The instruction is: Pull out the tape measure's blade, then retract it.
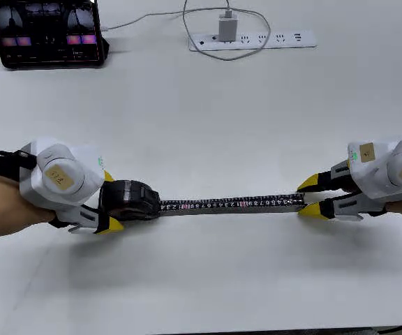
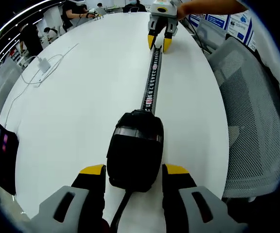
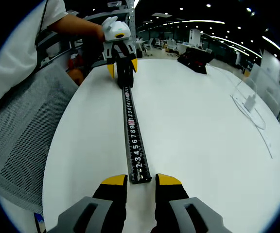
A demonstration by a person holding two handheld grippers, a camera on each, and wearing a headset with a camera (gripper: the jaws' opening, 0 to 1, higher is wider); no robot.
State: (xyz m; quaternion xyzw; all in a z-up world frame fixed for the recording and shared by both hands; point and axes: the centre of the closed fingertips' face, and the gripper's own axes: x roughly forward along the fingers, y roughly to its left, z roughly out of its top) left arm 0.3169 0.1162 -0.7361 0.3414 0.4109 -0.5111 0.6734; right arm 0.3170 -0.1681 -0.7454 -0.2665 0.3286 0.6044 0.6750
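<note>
While your left gripper rests near the left edge of the white table, its yellow-tipped fingers are clamped on either side of the black, rounded tape measure case. The case sits on the table close to the near edge. From the case the dark metal blade, printed with white numerals, runs flat along the table toward the right edge, parallel to the near edge.

Your right gripper meets the blade there. The blade's end lies between that gripper's yellow fingertips, which stand close beside its two edges. You cannot tell from these views whether they actually press it. In the right gripper view the lowest numerals sit nearest the fingers.

Along the far edge lies a white power strip with a white charger plugged in and a looping white cable. A black tablet with a lit screen stands at the far left corner. A grey mesh chair stands beside the table.
</note>
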